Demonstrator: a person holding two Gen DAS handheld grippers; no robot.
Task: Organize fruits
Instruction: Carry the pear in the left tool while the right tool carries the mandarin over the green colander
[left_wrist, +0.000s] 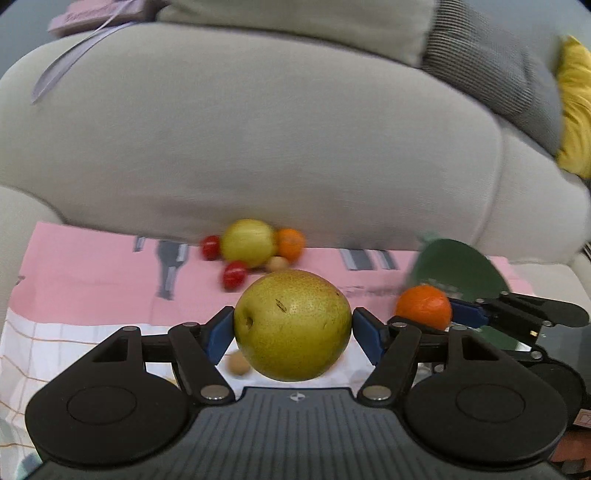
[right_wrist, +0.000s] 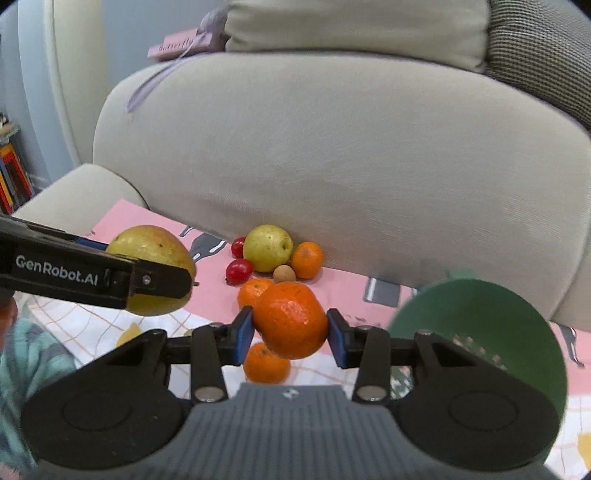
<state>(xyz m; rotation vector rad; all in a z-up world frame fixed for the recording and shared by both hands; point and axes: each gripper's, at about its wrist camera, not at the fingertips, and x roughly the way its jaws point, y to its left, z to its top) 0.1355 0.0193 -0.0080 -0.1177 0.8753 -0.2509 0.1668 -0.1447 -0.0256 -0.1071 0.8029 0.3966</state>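
My left gripper (left_wrist: 293, 328) is shut on a large yellow-green pear (left_wrist: 291, 325), its blue pads pressing both sides and holding it above the cloth. My right gripper (right_wrist: 290, 326) is shut on a tangerine (right_wrist: 290, 319), also held in the air. The right wrist view shows the held pear (right_wrist: 155, 247) at the left, partly hidden behind the left gripper's black finger. On the pink cloth (right_wrist: 214, 295) by the sofa lies a pile: a second pear (right_wrist: 267, 247), a tangerine (right_wrist: 306, 258), two red cherry tomatoes (right_wrist: 239, 270), and a small brown fruit (right_wrist: 283, 274).
A green bowl (right_wrist: 480, 332) stands on the right, close to the right gripper. Two more tangerines (right_wrist: 266, 363) lie below the held one. The beige sofa (right_wrist: 332, 147) rises right behind the fruit, with a purple book (right_wrist: 177, 44) on top. A teal striped sleeve (right_wrist: 26, 354) is at the lower left.
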